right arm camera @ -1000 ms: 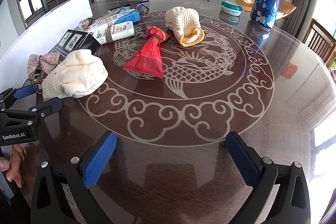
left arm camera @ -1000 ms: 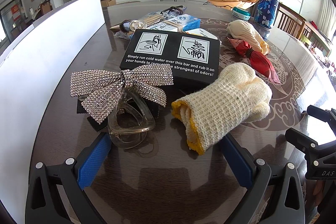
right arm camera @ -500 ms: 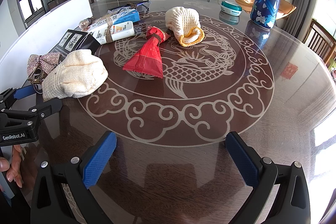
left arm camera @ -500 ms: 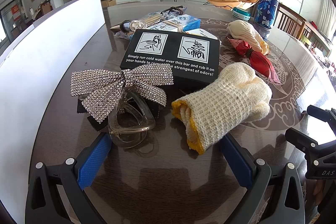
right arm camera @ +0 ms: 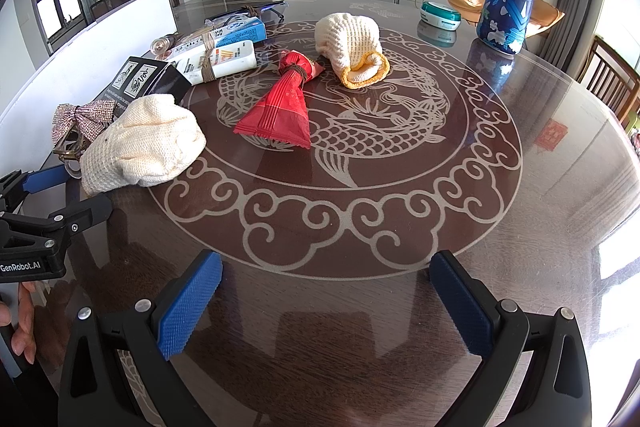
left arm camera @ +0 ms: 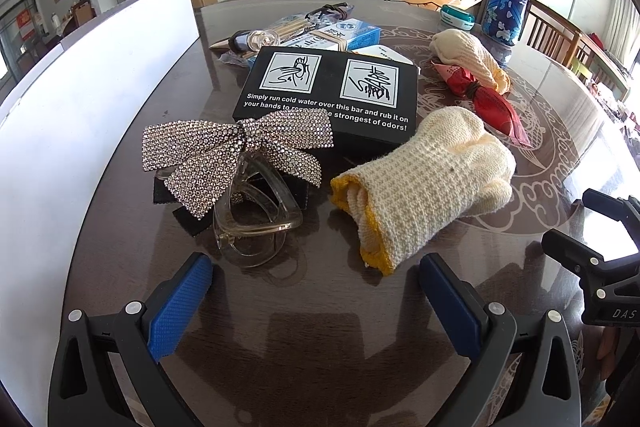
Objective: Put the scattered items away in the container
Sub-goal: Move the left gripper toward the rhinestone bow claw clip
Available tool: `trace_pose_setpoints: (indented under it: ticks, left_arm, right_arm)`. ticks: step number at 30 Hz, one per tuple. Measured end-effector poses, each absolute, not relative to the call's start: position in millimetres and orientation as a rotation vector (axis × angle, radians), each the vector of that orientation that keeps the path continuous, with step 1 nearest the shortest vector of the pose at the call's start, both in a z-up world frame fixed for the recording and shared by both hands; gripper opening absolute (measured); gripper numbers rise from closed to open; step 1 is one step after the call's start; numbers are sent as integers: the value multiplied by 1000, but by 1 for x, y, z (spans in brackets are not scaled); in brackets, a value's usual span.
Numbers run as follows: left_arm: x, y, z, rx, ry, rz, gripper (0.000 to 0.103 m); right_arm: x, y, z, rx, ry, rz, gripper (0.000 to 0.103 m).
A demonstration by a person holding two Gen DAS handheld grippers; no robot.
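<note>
Nothing has changed in the last second: both grippers stay where they were and no item has moved, so the tidying has not really started yet. The left gripper hangs low over the table with its blue pads wide apart and nothing between them. Just in front of it lie the near glove and the glittering bow clip, which partly rests on the black box. The right gripper is also spread wide and empty, above a bare part of the table. The red packet and the far glove lie further ahead. The white container stands along the left edge. I think the near glove is the easiest first pick.
</note>
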State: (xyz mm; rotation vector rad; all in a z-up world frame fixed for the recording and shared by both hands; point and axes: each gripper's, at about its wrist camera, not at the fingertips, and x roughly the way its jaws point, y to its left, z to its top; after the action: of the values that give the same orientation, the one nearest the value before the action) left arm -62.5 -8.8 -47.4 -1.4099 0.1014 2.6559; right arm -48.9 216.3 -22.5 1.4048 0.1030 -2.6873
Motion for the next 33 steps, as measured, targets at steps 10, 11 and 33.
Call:
trace_pose_setpoints:
  ticks: [10, 11, 33]
  left_arm:
    - [-60, -9, -48, -1424, 88, 2666, 103]
    - [-60, -10, -48, -1425, 87, 2667, 103]
    - [-56, -12, -48, -1444, 86, 2669, 103]
  right_arm:
    - [-49, 216, -22, 1404, 103, -2688, 103]
    - [-49, 216, -22, 1404, 103, -2688, 103]
    - [-49, 216, -22, 1404, 103, -2688, 103]
